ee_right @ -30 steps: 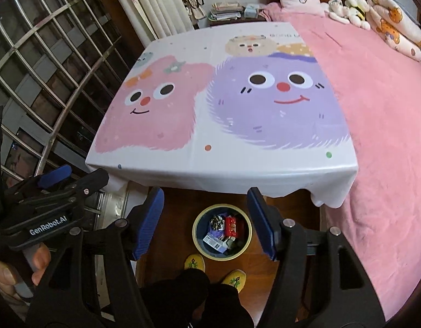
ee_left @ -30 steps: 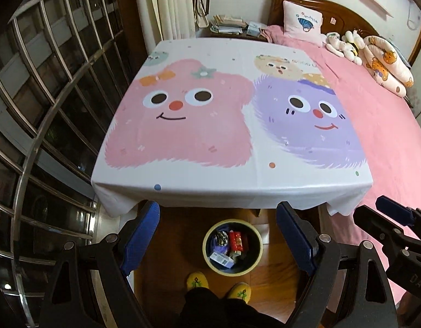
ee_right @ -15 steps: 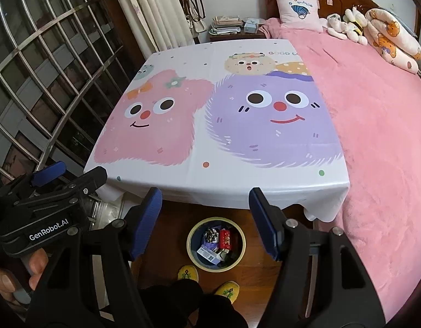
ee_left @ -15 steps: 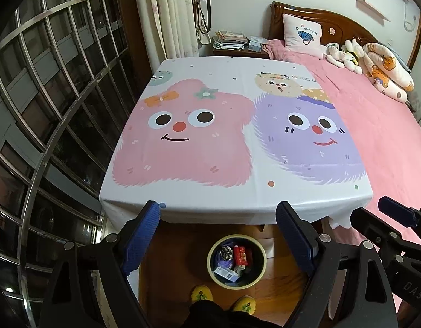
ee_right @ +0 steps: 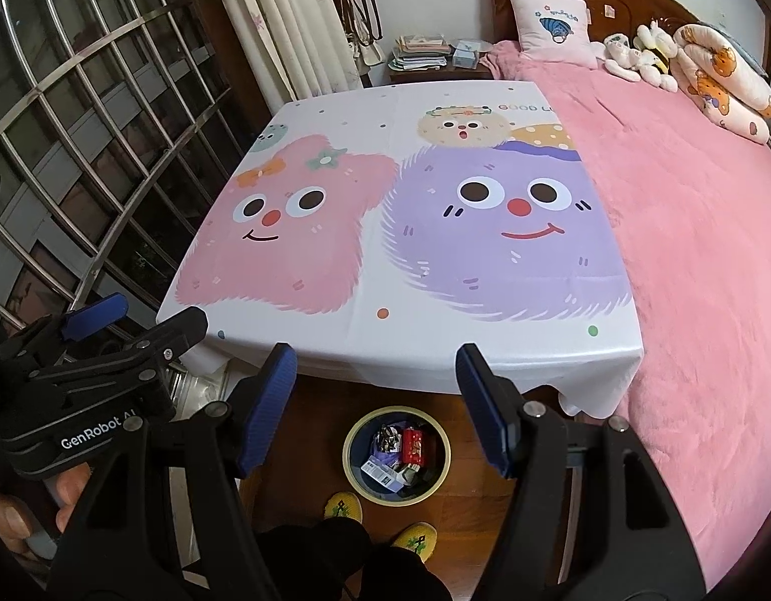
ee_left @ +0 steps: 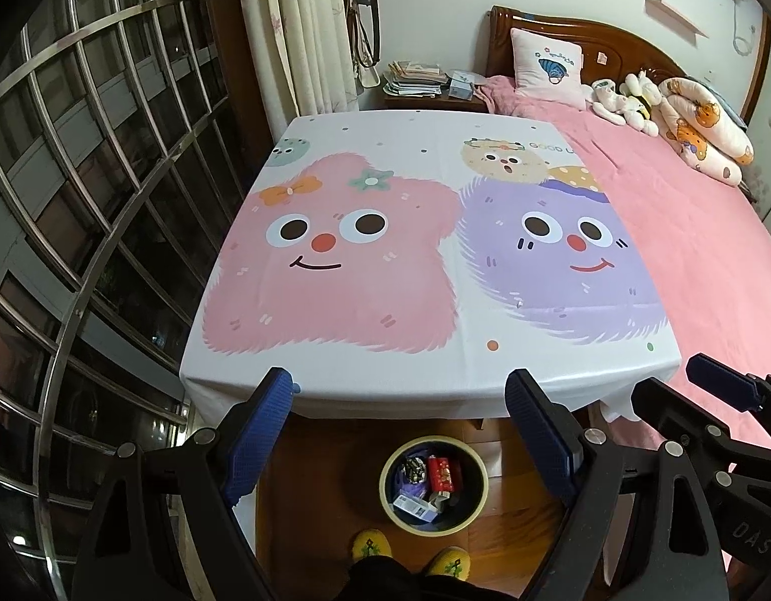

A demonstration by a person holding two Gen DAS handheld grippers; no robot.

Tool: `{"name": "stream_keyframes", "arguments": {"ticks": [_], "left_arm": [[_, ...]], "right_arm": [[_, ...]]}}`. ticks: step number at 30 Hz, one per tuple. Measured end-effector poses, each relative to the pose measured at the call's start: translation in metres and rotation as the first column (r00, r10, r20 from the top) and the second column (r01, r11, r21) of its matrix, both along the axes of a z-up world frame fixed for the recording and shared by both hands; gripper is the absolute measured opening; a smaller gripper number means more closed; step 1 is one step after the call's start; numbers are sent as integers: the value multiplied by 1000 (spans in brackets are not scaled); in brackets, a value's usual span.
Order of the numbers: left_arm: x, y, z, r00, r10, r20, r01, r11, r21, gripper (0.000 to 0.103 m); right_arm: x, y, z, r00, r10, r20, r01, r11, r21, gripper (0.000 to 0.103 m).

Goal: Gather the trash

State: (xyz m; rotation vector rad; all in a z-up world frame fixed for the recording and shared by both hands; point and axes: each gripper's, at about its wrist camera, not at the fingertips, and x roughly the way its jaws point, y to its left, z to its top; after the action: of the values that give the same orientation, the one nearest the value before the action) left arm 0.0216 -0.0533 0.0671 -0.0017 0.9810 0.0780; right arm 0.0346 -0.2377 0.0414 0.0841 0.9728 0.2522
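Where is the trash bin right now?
The trash bin sits on the wooden floor, low centre in both views, just past the yellow slippers and below the table's near edge.

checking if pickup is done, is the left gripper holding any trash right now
No, the left gripper is open with nothing between its blue pads, and wrappers already lie in the trash bin on the floor below.

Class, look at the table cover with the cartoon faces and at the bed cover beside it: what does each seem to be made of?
Table cover: probably smooth plastic or coated cloth, since its front edge shows a soft sheen and it hangs in stiff folds. Bed cover: probably plush fleece, matt pink with a fuzzy, brushed nap.
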Motion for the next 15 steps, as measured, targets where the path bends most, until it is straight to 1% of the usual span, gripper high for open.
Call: {"name": "stream_keyframes", "arguments": {"ticks": [15], "left_arm": [[-1,3,-3,999,-39,5,39,999,5,88]], "right_arm": [[0,-1,2,1000,-5,4,5,1000,-4,63]]}}
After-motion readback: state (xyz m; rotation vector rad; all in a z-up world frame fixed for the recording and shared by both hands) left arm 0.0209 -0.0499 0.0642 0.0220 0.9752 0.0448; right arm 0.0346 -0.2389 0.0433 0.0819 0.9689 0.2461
